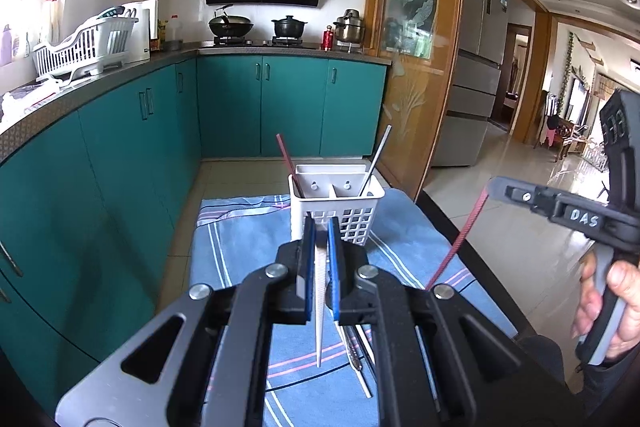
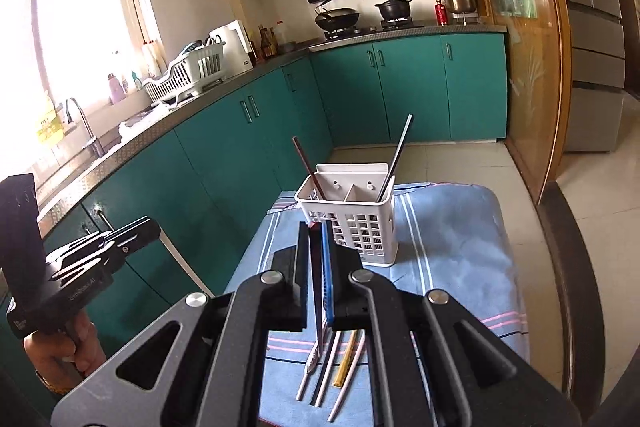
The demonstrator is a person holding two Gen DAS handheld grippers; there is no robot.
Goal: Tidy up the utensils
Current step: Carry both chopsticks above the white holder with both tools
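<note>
"DAS" handwritten on right gripper (image 1: 490, 191), clamped on red chopstick (image 1: 460, 237). Left gripper (image 1: 321, 227) pinches white chopstick (image 1: 321, 307). White slotted plastic caddy (image 2: 352, 223) on blue striped cloth (image 2: 460, 259) holds two chopsticks; loose chopsticks (image 2: 340, 367) lie nearer on the cloth.

From where I sit, my left gripper (image 1: 321, 227) hides the white chopstick's (image 1: 321, 291) upper end, its body covers the loose chopsticks (image 1: 358, 355) toward 5 o'clock, and the basket (image 1: 340, 203) conceals the standing sticks' lower ends.
</note>
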